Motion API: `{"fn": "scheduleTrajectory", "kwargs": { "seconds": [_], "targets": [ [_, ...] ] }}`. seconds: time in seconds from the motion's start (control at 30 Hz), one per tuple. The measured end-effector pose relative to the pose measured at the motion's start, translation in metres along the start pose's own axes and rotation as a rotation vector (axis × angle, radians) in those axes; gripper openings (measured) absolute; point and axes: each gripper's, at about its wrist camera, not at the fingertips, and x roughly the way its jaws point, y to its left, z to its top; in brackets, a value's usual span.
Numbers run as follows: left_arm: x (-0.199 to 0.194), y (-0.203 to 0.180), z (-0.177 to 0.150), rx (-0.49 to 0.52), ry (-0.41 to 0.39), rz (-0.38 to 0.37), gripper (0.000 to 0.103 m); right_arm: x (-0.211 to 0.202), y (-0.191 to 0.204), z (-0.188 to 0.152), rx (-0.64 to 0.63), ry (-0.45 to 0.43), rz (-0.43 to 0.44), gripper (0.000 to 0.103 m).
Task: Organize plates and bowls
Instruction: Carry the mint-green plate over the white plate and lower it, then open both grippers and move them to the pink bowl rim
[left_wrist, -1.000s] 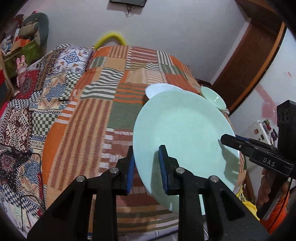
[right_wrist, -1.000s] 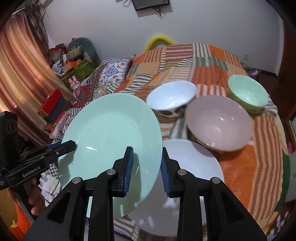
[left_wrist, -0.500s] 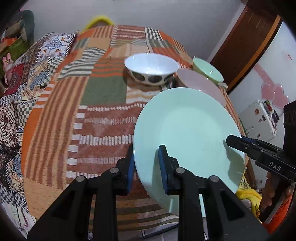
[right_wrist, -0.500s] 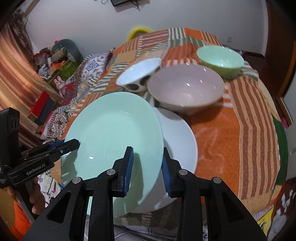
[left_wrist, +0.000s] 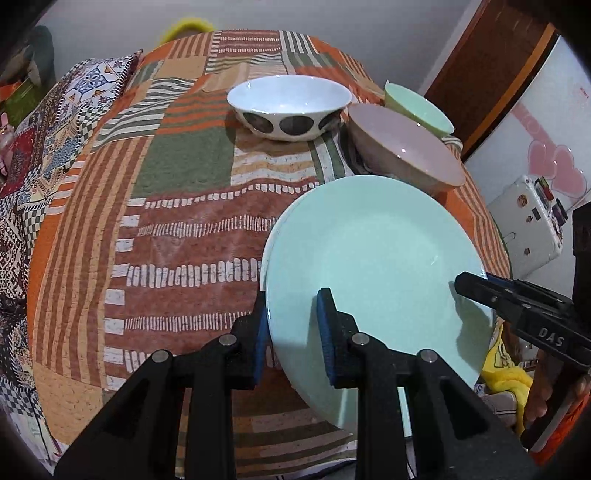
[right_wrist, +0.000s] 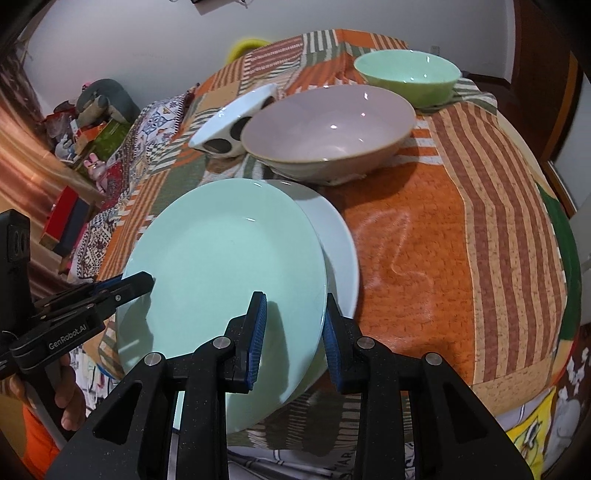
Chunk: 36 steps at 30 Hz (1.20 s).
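Mint-green round plate (left_wrist: 373, 254) is pinched at opposite edges by both my grippers: left gripper (left_wrist: 293, 328) on its left rim, right gripper (right_wrist: 293, 334) on its right rim, each nearly closed with the blue pads squeezing just the thin lip. It's tilted, face up, near edge raised, far edge dipping toward the white round plate (right_wrist: 338, 240) lying under it on the orange patchwork bedspread (right_wrist: 461, 221). Being round, it has no real long axis. Farther back sit a pink-beige bowl (right_wrist: 328, 129), a white bowl with dark spots (left_wrist: 290, 105) to its left, and a light green bowl (right_wrist: 408, 75) far right.
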Motion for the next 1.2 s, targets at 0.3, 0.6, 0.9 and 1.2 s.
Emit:
{"fn": "scheduleTrajectory", "kwargs": {
  "seconds": [0.3,0.6,0.9,1.2],
  "targets": [
    [0.007,0.004,0.012,-0.019,-0.002,-0.015,0.025,-0.001,-0.002,0.002,-0.003,-0.008,-0.002,0.028],
    [0.014,0.006,0.016,-0.017,-0.012,0.017,0.025,0.003,-0.001,0.008,-0.016,0.009,-0.001,0.028],
    [0.025,0.01,0.011,-0.006,0.007,0.029,0.024,0.005,0.001,0.01,-0.035,0.015,0.006,0.028],
    [0.024,0.014,0.011,-0.017,0.023,0.008,0.024,-0.004,-0.004,0.01,-0.038,-0.008,-0.006,0.028]
  ]
}}
